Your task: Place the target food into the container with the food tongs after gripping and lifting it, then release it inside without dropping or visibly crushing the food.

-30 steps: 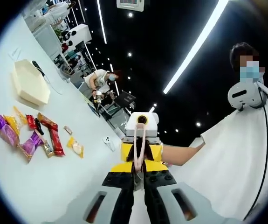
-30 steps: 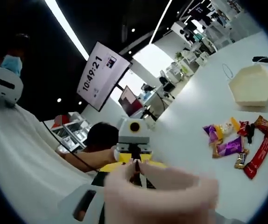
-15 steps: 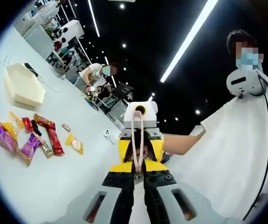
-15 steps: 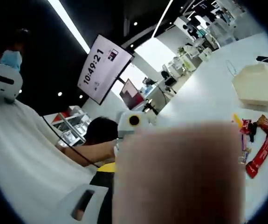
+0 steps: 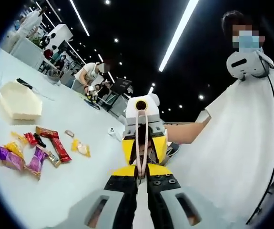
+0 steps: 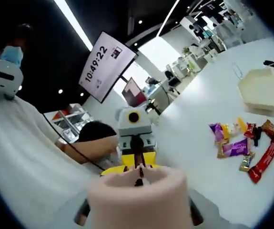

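A white table (image 5: 55, 191) carries a cream hexagonal container (image 5: 18, 100) toward its far side and, nearer, a loose cluster of wrapped snacks: 2 purple foil packets (image 5: 35, 161), a long red wrapper (image 5: 56, 146), small yellow and orange packets (image 5: 81, 149), a short red one and a small dark one, all lying flat and well apart from the container. In the left gripper view the left gripper (image 5: 137, 177) rises from the bottom with its black jaws pressed close on the folded end of pale pink silicone food tongs (image 5: 140, 143); the 2 tong arms run away almost side by side, so they stand narrow and carry nothing. Facing it is the right gripper (image 5: 142, 125), yellow and white, held up off the table beside a person in a white garment (image 5: 241, 143). In the right gripper view the tongs' pink end (image 6: 139, 200) sits blurred right in front of the lens, hiding the right gripper's jaws, so their setting cannot be told; the left gripper (image 6: 136, 148) faces back, and a wall screen (image 6: 104, 66) reads 10:49:22.
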A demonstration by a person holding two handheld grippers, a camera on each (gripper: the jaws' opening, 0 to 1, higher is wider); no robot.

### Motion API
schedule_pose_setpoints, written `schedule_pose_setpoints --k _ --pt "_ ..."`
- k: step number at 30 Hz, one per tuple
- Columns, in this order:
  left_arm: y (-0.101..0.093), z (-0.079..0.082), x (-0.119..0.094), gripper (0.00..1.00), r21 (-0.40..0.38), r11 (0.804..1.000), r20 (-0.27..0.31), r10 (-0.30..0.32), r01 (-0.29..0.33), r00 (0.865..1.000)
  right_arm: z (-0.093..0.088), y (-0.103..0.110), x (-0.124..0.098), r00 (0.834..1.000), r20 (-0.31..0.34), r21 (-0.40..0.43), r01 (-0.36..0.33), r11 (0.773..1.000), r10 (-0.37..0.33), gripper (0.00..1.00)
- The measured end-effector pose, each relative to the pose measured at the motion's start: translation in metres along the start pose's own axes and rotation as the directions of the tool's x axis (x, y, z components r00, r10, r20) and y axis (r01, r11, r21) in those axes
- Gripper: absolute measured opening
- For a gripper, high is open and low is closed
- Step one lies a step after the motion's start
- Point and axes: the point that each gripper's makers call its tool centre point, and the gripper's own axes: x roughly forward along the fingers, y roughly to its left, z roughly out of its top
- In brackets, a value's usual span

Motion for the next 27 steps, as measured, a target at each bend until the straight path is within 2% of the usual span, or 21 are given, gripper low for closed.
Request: schedule_pose_setpoints --k 2,8,10,14,17,18,19,21,23,24,26,27 --pt "0.000 0.000 0.000 0.03 0.032 0.999 -0.008 0.003 -0.002 1.000 0.001 -0.001 -0.001 1.000 0.000 -0.003 0.004 1.000 -0.004 0.18" --pt "0.000 -0.001 0.002 0.04 0.053 0.999 -0.039 0.006 -0.004 0.999 0.003 -0.002 -0.003 1.000 0.005 -0.007 0.011 1.000 -0.011 0.16" --pt "-0.001 0.001 0.002 0.05 0.047 0.999 -0.030 0.001 0.000 1.000 0.005 -0.002 -0.004 1.000 0.018 0.003 0.005 1.000 -0.005 0.15" --pt "0.000 0.003 0.002 0.06 0.043 0.999 -0.015 0.008 -0.007 1.000 0.005 -0.003 -0.004 0.999 0.028 -0.042 0.025 0.999 -0.024 0.15" --pt "0.004 0.005 0.002 0.14 0.017 1.000 0.003 0.022 -0.022 1.000 0.008 -0.006 -0.005 0.998 0.047 -0.047 0.037 0.998 -0.035 0.19" --pt "0.008 0.008 0.002 0.17 -0.015 0.999 0.026 0.042 -0.042 0.999 0.011 -0.009 -0.006 0.997 0.065 -0.065 0.057 0.996 -0.053 0.20" --pt "0.009 0.009 0.001 0.19 -0.014 0.999 0.035 0.045 -0.044 0.998 0.012 -0.009 -0.006 0.996 0.073 -0.070 0.063 0.996 -0.058 0.21" --pt "0.017 0.015 -0.002 0.23 -0.021 0.996 0.090 0.092 -0.090 0.992 0.020 -0.014 -0.008 0.990 0.113 -0.098 0.097 0.990 -0.085 0.22" --pt "0.018 0.017 -0.004 0.25 -0.041 0.995 0.117 0.100 -0.096 0.988 0.024 -0.014 -0.008 0.987 0.133 -0.127 0.109 0.986 -0.093 0.23" --pt "0.020 0.020 -0.007 0.25 -0.065 0.993 0.162 0.113 -0.103 0.980 0.026 -0.014 -0.008 0.985 0.140 -0.136 0.116 0.984 -0.097 0.23" --pt "0.022 0.023 -0.009 0.27 -0.083 0.990 0.193 0.127 -0.113 0.973 0.031 -0.015 -0.009 0.981 0.163 -0.157 0.131 0.979 -0.105 0.24" --pt "0.023 0.026 -0.012 0.27 -0.094 0.989 0.233 0.134 -0.115 0.963 0.034 -0.016 -0.010 0.978 0.178 -0.153 0.136 0.979 -0.108 0.25"
